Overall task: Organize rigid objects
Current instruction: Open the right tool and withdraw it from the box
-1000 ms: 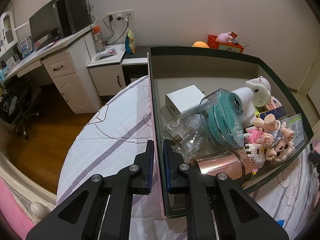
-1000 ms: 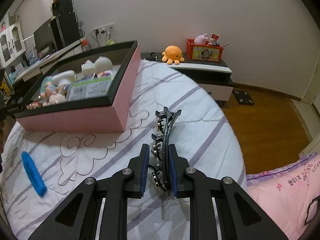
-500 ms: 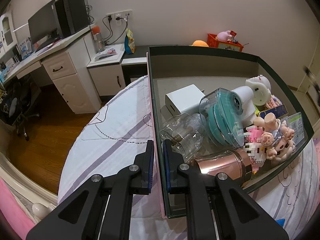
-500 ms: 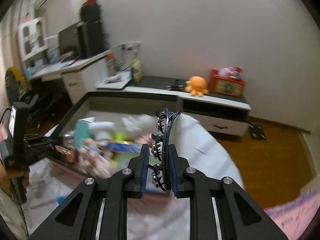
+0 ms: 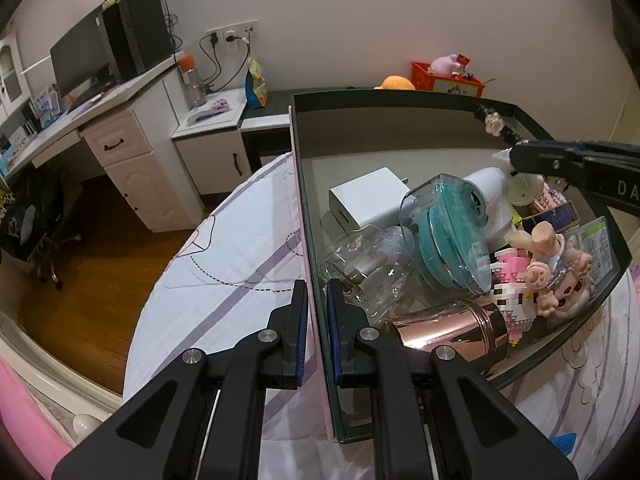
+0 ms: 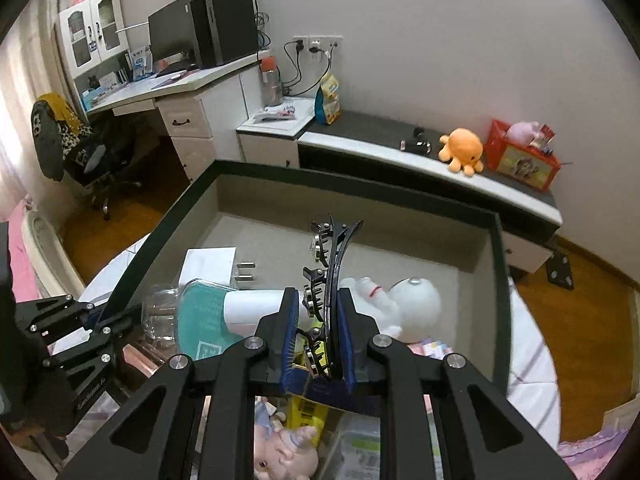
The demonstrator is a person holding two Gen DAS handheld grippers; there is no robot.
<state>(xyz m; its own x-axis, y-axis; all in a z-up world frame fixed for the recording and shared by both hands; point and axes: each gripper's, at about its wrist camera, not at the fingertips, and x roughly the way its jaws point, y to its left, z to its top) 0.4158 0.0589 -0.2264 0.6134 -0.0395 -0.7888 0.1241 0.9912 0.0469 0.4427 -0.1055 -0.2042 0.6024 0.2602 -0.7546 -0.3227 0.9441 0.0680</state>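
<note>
My left gripper (image 5: 317, 296) is shut on the near-left wall of the pink box (image 5: 313, 264), one finger outside and one inside. It also shows in the right wrist view (image 6: 96, 320). My right gripper (image 6: 318, 304) is shut on a black hair clip (image 6: 332, 256) with round gems and holds it above the box's inside (image 6: 400, 256). In the left wrist view it comes in from the right (image 5: 516, 156), the clip (image 5: 494, 122) sticking out. In the box lie a white charger (image 5: 366, 202), a glass bottle (image 5: 368, 268), a teal-lidded container (image 5: 452, 236), a rose-gold can (image 5: 452, 332) and pink figurines (image 5: 552, 268).
The box stands on a bed with a white and purple striped sheet (image 5: 224, 272). A blue object (image 5: 564, 442) lies on the sheet at the right. A desk (image 6: 188, 92), a low cabinet (image 6: 440, 164) with an orange octopus toy (image 6: 462, 152), and wood floor lie beyond.
My right gripper has carried the hair clip up from the bed and over the box, now hanging above its inside. My left gripper has kept its hold on the box wall.
</note>
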